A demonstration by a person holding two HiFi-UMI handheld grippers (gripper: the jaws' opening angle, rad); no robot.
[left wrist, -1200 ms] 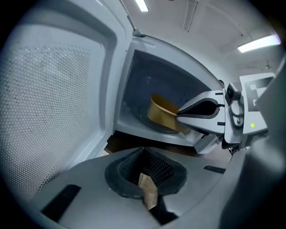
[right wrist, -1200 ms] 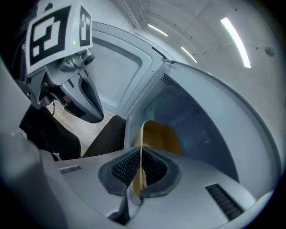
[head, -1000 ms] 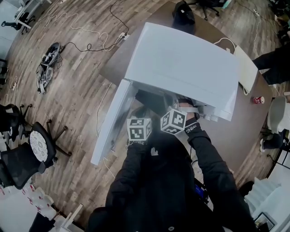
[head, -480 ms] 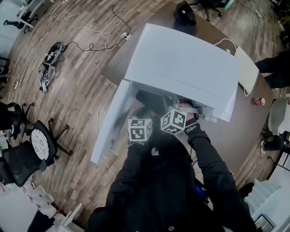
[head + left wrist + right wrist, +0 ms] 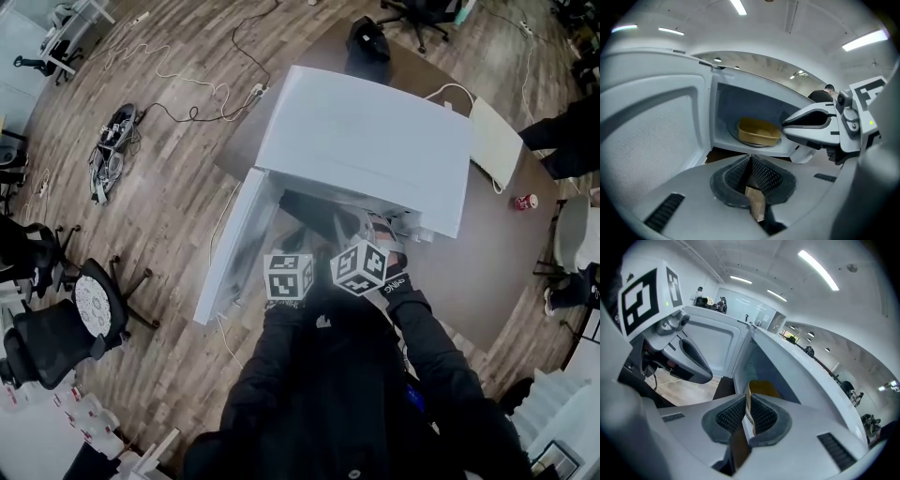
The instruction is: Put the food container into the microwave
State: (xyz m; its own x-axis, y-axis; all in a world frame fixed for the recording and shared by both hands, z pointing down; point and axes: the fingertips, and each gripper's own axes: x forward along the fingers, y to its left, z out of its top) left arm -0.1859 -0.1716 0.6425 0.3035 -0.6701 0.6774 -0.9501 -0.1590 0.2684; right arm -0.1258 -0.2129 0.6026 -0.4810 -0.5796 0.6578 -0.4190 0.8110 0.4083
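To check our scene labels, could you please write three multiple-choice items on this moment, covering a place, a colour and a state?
1. Where is the food container relative to the microwave? A on top of it; B inside it; C behind it.
2. What colour is the microwave's casing? A black; B red; C white.
3. How is the door? A swung open; B shut; C taken off.

Answers: 1 B, the left gripper view shows the container resting in the cavity. 2 C, the head view shows a white top. 3 A, the door stands out to the side, leaving the cavity exposed.

Microwave door (image 5: 651, 126) hangs wide open left; food container (image 5: 758, 131) sits in the cavity (image 5: 740, 105).
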